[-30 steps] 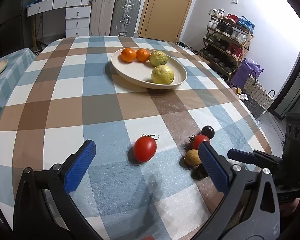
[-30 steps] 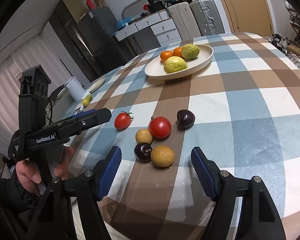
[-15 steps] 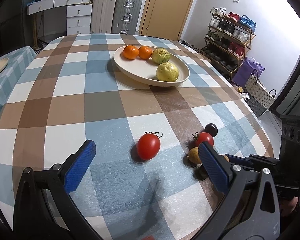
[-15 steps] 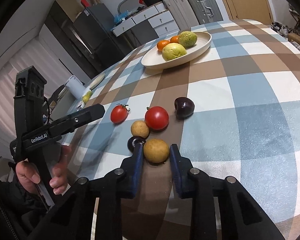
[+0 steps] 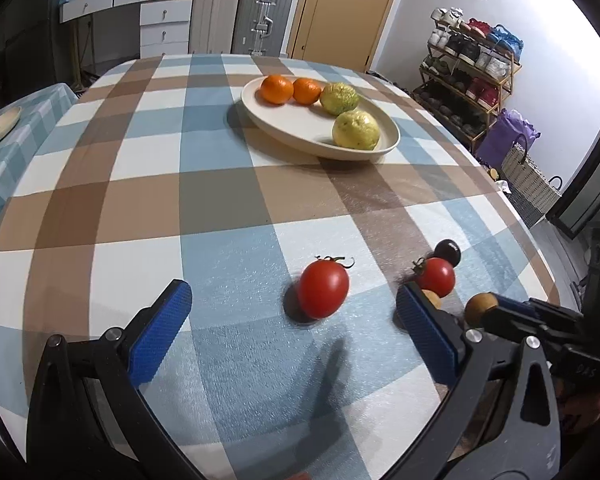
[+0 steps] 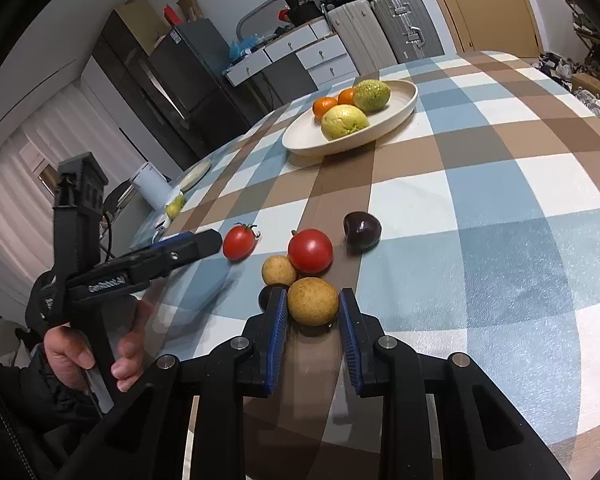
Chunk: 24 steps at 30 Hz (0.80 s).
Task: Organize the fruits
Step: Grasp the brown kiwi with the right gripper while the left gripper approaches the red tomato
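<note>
My right gripper (image 6: 313,312) is shut on a tan round fruit (image 6: 313,306) low over the checked tablecloth; in the left wrist view that fruit (image 5: 480,307) shows at its fingertips. Just beyond lie another tan fruit (image 6: 279,271), a large tomato (image 6: 310,251), a dark plum (image 6: 361,230) and a dark fruit (image 6: 267,295) half hidden by a finger. My left gripper (image 5: 293,295) is open, with a small tomato (image 5: 323,294) lying on the cloth ahead between its fingers, untouched. A cream plate (image 5: 388,148) farther back holds two oranges and two yellow-green fruits.
The table's rounded edge (image 5: 540,248) falls off at the right, near a shoe rack (image 5: 472,76) and a basket. A second table (image 5: 28,120) with a plate stands at the left. Suitcases (image 5: 260,16) and drawers line the back wall.
The right gripper's jaws have closed from wide apart onto the tan fruit. The left gripper stays open and has hardly moved.
</note>
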### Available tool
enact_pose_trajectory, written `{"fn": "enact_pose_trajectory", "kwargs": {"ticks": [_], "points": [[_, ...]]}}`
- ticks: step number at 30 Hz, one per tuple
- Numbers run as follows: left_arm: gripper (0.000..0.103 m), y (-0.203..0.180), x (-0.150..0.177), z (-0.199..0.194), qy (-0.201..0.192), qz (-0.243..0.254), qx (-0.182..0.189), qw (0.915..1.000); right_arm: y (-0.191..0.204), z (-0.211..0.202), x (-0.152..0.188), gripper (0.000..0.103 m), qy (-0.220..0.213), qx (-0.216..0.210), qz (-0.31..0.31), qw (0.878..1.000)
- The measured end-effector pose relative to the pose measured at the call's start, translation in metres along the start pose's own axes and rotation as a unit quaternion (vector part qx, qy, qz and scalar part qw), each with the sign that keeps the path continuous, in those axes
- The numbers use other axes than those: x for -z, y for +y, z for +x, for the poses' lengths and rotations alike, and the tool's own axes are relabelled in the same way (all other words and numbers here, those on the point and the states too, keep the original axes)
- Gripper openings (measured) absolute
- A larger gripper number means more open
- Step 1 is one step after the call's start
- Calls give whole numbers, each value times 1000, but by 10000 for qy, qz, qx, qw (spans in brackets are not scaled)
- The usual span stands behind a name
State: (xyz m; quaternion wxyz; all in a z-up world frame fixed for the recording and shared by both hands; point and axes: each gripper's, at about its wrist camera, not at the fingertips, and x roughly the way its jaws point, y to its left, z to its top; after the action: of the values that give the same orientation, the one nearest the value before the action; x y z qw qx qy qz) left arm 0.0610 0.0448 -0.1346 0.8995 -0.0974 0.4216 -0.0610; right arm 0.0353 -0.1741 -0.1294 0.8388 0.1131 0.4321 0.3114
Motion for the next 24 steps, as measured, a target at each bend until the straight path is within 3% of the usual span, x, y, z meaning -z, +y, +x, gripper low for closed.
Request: {"fn": "enact_pose_trajectory", "kwargs": {"ticks": [5,8,10,17,19,24], "points": [[100,2,-3,6,-4,21,57,10000,0,-2,-2,27,-62,1,-10,10000],[84,2,-5,3,-82,28,132,9999,-1,-4,-3,27,-103,-16,-3,9999],[68,0,-5,4,-37,87,283,9996,-2,-4,-3,27,-107,-23,14,9999],[42,-5,-3,8,106,206,557,9982,-4,-4,-3,27,-120,-52,35,9999],[25,-7,-2,9,158,254,646,9975,-4,-4,-2,27,-129,-45,47,9999],[24,-10,-1,9,161,340,782,9962,-6,-5,-3,27,-151,-61,114,9998]]}}
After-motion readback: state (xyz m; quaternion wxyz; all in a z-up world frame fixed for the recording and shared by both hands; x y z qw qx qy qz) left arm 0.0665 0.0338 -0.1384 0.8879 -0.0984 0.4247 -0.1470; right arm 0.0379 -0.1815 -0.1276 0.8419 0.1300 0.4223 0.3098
